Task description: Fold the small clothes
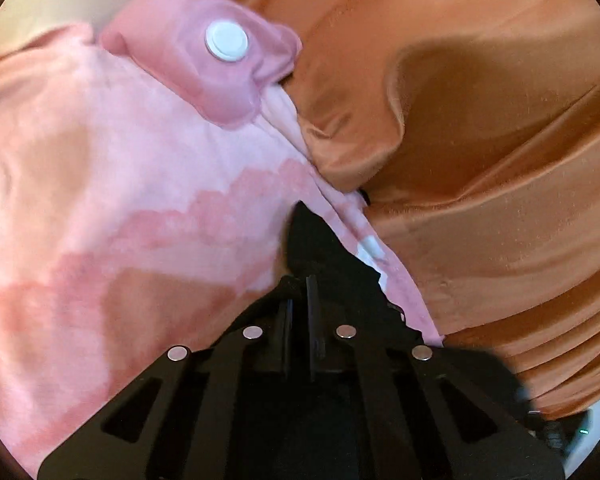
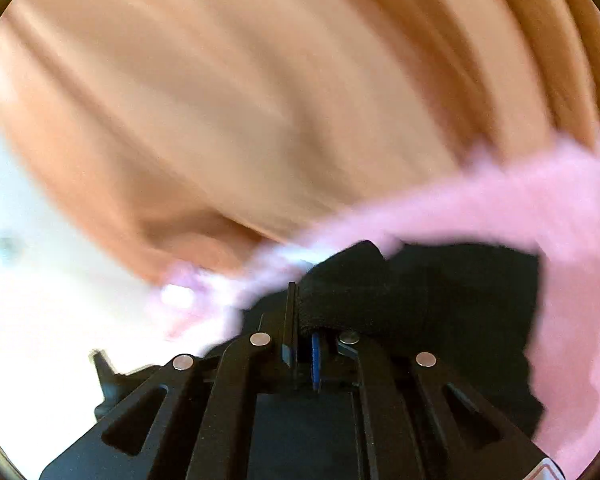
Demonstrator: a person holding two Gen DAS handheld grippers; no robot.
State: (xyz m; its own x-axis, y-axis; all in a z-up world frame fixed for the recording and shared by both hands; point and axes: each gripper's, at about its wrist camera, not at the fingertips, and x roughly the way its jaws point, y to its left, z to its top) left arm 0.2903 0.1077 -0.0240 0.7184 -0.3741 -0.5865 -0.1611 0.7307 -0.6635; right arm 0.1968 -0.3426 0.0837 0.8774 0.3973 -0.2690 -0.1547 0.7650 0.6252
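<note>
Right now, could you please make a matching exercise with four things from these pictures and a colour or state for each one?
Column one:
1. round snap button
2. satin cloth
3. tie-dye garment
4. left tool

Column two:
A. shiny orange, wrinkled
B. white
C. shut on the garment's edge
D. light and dark pink patches

Right pairs: 1-B, 2-A, 3-D, 4-C
</note>
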